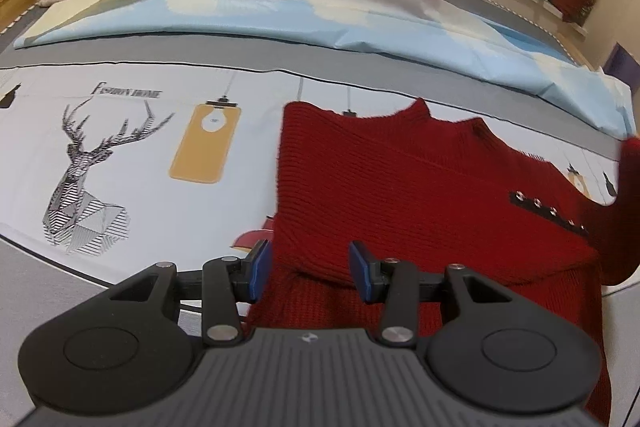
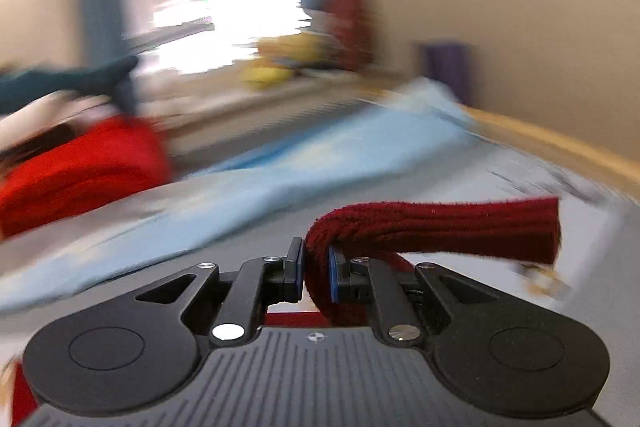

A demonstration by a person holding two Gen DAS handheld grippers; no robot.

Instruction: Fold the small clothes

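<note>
Jaws first: left gripper [image 1: 310,269] is spread, hovering over the near left part of the dark red knit sweater [image 1: 420,195], pads either side of a fold, not pinching it as far as I can see. Sweater lies flat on the printed bedsheet [image 1: 120,155], collar toward the light blue folded cover [image 1: 280,27], stud strip on its right shoulder. Right gripper [image 2: 314,273] is pressed together on a sleeve of the sweater [image 2: 440,227], cuff sticking out sideways past the jaws.

Risks: the left isn't pinning the body, so a sleeve pull could drag the whole sweater and wreck the fold line. The sleeve grip looks near its end; thick knit could slip out.

Hard to read: right view is heavily motion-blurred, background unreadable. Sweater's near hem is hidden under the left gripper body, and its right edge is cut off.
</note>
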